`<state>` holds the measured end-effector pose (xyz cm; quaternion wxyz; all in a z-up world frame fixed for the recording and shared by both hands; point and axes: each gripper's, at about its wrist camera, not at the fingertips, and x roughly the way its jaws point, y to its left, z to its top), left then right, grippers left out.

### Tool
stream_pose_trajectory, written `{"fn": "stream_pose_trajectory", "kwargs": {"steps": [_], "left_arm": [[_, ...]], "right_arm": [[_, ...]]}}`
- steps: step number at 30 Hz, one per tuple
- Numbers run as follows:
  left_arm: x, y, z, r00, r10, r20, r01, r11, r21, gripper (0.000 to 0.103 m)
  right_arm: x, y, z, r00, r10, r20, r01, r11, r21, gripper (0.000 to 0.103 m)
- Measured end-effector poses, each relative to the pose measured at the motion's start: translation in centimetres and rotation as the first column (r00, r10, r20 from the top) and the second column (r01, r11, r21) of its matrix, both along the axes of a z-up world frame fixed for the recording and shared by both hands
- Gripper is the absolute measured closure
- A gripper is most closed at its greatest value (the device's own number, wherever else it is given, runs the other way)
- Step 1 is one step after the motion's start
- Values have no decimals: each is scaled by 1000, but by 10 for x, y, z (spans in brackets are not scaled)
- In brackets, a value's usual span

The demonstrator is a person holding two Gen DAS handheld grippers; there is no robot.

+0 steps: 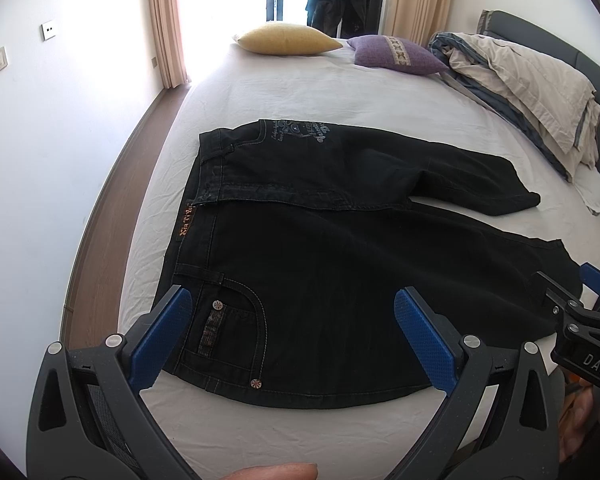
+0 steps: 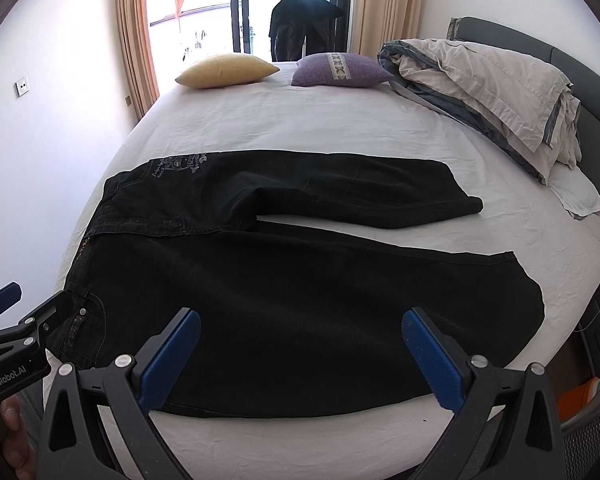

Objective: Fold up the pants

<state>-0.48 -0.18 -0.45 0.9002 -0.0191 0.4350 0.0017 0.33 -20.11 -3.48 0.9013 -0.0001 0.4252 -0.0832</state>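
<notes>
Black jeans [image 1: 320, 248] lie spread flat on the white bed sheet [image 1: 300, 88], waistband to the left, both legs running right, the far leg shorter or bent. They also show in the right wrist view [image 2: 300, 272]. My left gripper [image 1: 292, 336] is open and empty, hovering over the near front pocket by the waistband. My right gripper [image 2: 300, 356] is open and empty over the near leg. Each gripper shows at the edge of the other's view: the right one [image 1: 580, 312], the left one [image 2: 24, 332].
A yellow pillow [image 2: 226, 70] and a purple pillow [image 2: 340, 70] lie at the bed's far end. A folded duvet [image 2: 492, 92] lies along the grey headboard [image 2: 580, 64] at right. A wall and wooden floor strip [image 1: 112, 200] run along the left. The near bed edge is just below the jeans.
</notes>
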Motion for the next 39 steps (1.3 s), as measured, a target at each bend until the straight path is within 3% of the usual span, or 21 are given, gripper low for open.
{"fn": "stream_pose_trajectory", "kwargs": {"steps": [14, 19, 23, 25, 26, 28, 31, 36, 38, 39], "left_arm": [[7, -3, -15, 1000, -10, -6, 10, 1000, 18, 0], [30, -2, -22, 998, -62, 6, 62, 997, 37, 0], [80, 9, -22, 985, -169, 22, 168, 985, 37, 0], [120, 17, -23, 965, -263, 4, 263, 965, -9, 0], [141, 22, -22, 958, -287, -3, 287, 958, -6, 0], [181, 27, -23, 955, -297, -23, 298, 949, 100, 0], [247, 34, -29, 931, -360, -62, 365, 917, 162, 0], [349, 56, -64, 872, -442, -208, 471, 875, 113, 1], [377, 63, -78, 848, -467, -252, 497, 865, 67, 8], [387, 65, -87, 839, -469, -274, 502, 863, 62, 17]], "right_arm": [[11, -5, -6, 999, 21, -28, -21, 1000, 20, 0], [34, -12, -6, 990, 139, -14, -138, 988, 63, 0], [72, -23, 1, 965, 261, 17, -261, 964, 53, 0], [96, -31, 4, 947, 320, 26, -321, 946, 38, 4], [110, -34, 5, 937, 350, 22, -350, 936, 35, 11], [139, -41, 5, 914, 406, 17, -406, 913, 38, 18], [184, -50, 0, 881, 473, -6, -472, 881, 39, 27], [247, -61, -13, 823, 568, -10, -564, 819, 104, 32], [268, -63, -20, 806, 592, -10, -587, 801, 121, 32], [277, -63, -24, 799, 601, -18, -594, 794, 130, 32]]}}
